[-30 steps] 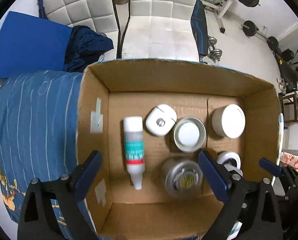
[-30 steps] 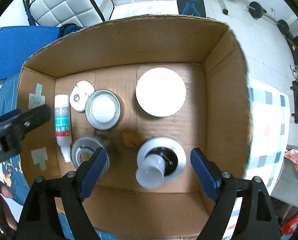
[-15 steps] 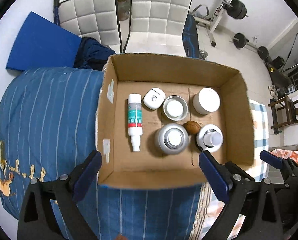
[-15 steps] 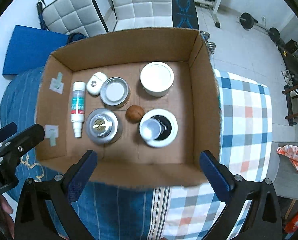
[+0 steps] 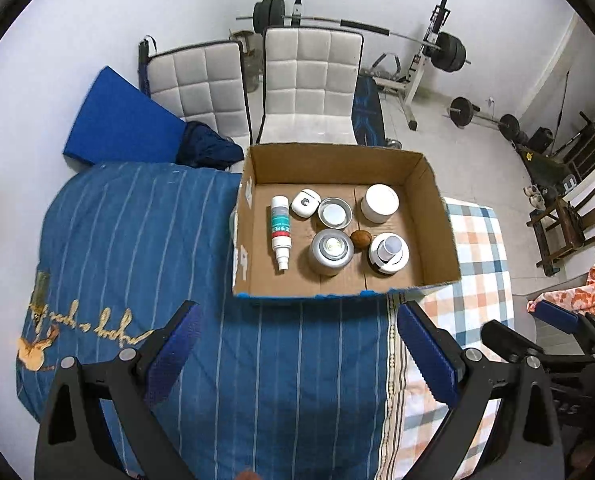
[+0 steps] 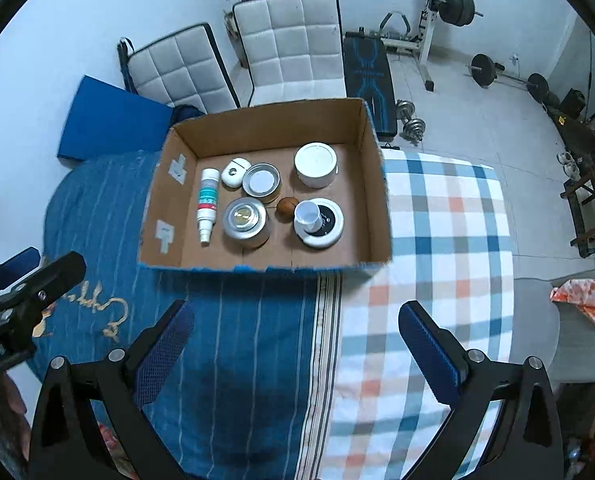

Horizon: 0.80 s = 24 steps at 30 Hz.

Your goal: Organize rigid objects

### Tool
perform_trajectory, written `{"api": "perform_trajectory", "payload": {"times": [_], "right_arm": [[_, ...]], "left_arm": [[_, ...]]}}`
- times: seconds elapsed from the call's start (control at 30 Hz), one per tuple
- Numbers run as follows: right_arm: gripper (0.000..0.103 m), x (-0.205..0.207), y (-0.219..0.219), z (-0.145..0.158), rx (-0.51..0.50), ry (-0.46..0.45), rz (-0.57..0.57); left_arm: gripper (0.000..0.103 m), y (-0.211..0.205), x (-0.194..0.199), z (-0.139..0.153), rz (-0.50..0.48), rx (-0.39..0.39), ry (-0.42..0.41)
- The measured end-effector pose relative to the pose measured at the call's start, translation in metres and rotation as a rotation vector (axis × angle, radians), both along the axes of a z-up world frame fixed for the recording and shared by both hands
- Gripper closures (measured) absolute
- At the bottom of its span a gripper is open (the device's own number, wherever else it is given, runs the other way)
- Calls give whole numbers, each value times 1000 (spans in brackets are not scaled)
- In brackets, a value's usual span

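Note:
An open cardboard box [image 5: 435,224] [image 6: 373,184] sits on the bed. Inside lie a white spray bottle [image 5: 280,230] [image 6: 208,204], a small white case [image 5: 305,203] [image 6: 235,172], two metal tins [image 5: 334,213] [image 5: 331,251], a white jar [image 5: 379,203] [image 6: 315,163], a brown nut-like ball [image 5: 361,238] [image 6: 286,206] and a white-rimmed round container [image 5: 389,252] [image 6: 318,222]. My left gripper [image 5: 297,344] is open and empty, high above the bed in front of the box. My right gripper [image 6: 297,340] is open and empty too, also well back from the box.
The bed has a blue striped blanket [image 5: 129,240] on the left and a checked cover [image 6: 449,220] on the right. Two white padded chairs [image 5: 309,80], a blue mat [image 5: 121,124] and weight equipment [image 5: 437,52] stand beyond the bed.
Both grippers have pulled up and back from inside the box to well above the bed. The box contents have not moved.

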State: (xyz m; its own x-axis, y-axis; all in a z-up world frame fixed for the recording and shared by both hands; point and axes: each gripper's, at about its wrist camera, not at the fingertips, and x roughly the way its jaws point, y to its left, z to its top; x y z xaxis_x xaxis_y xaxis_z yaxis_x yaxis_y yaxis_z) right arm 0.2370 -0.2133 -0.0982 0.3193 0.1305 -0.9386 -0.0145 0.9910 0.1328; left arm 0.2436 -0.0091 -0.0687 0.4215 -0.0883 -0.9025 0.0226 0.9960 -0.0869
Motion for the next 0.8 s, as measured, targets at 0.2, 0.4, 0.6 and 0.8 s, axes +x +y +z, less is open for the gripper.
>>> {"api": "perform_trajectory", "payload": {"times": [0.2, 0.4, 0.6, 0.8], "right_arm": [[0, -54, -11, 51, 29, -53, -15], [0, -95, -12, 93, 27, -110, -17], [0, -126, -8, 132, 3, -180, 2], [0, -136, -13, 160, -39, -246, -19]], "left_arm": [[4, 0, -45, 45, -1, 7, -68], [4, 1, -80, 83, -4, -16, -127], [4, -2, -105, 107, -18, -20, -160], [4, -8, -119, 120, -18, -10, -194]]}}
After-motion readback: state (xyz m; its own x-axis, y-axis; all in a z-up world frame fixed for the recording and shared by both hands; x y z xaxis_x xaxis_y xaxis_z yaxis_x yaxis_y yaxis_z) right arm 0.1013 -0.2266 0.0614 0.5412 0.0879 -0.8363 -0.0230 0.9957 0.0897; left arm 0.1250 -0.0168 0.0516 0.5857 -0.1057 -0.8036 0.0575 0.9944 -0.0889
